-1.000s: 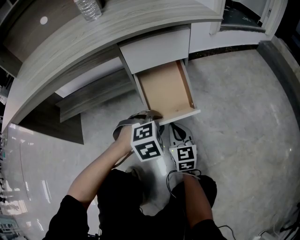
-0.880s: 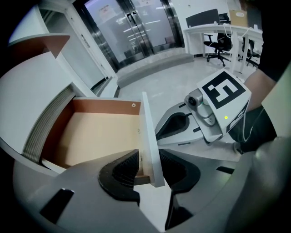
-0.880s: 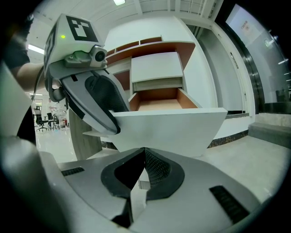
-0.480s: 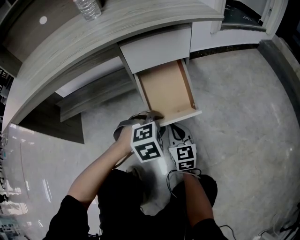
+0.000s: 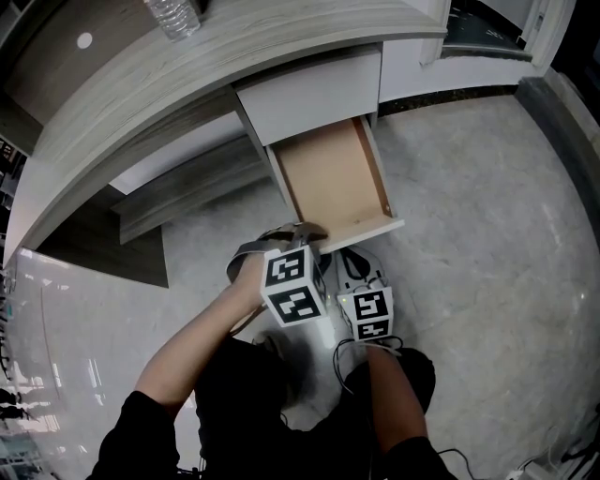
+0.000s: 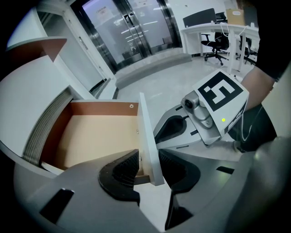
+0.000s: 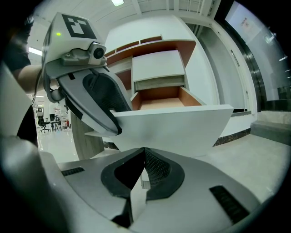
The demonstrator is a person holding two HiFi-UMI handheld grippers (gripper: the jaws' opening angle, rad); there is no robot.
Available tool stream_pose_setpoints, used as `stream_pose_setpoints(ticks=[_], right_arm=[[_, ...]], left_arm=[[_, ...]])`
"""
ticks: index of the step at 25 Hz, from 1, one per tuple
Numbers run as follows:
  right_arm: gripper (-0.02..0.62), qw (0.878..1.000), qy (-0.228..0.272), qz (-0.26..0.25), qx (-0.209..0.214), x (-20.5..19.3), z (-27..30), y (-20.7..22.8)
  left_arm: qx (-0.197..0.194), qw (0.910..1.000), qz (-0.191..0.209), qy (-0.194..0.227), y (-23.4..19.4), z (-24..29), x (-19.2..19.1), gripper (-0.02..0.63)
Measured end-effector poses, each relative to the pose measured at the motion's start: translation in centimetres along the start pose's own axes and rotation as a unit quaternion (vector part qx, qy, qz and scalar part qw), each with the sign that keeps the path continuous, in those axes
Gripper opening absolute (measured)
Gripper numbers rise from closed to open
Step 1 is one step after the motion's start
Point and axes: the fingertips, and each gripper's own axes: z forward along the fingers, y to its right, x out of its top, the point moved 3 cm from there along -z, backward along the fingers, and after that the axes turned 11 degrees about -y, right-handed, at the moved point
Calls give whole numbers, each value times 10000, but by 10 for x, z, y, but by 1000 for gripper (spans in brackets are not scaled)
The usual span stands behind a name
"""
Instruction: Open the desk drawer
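Observation:
The white desk drawer (image 5: 333, 178) stands pulled out under the wood-grain desk (image 5: 141, 103), and its tan inside is bare. My left gripper (image 5: 307, 232) reaches down over the left end of the drawer front (image 5: 366, 231). The left gripper view has that white panel (image 6: 148, 136) standing edge-on between the jaws of this gripper (image 6: 148, 166). The jaws have just been opening, and a thin gap shows at each pad. My right gripper (image 7: 144, 160) is shut on nothing, low in front of the drawer front (image 7: 173, 129) and close to the left gripper (image 7: 107, 113).
A water bottle (image 5: 175, 17) stands on the desk top. Directly above the open drawer is a shut white drawer front (image 5: 314, 98). Polished stone floor (image 5: 487, 225) spreads to the right. Glass doors (image 6: 129, 27) and office chairs (image 6: 216, 43) lie far off.

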Motion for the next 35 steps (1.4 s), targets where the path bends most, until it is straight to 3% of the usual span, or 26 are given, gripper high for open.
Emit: stream_pose_setpoints(ticks=[28,35], right_arm=[[5,9999,-127,-105,30,-7,4,-8],[5,9998,-159,-106,41,-8,3,-8]], left_arm=[[53,9992,-13,407,5,-33,-19,140],[100,9987,-91,496,6,-42,-30,109]])
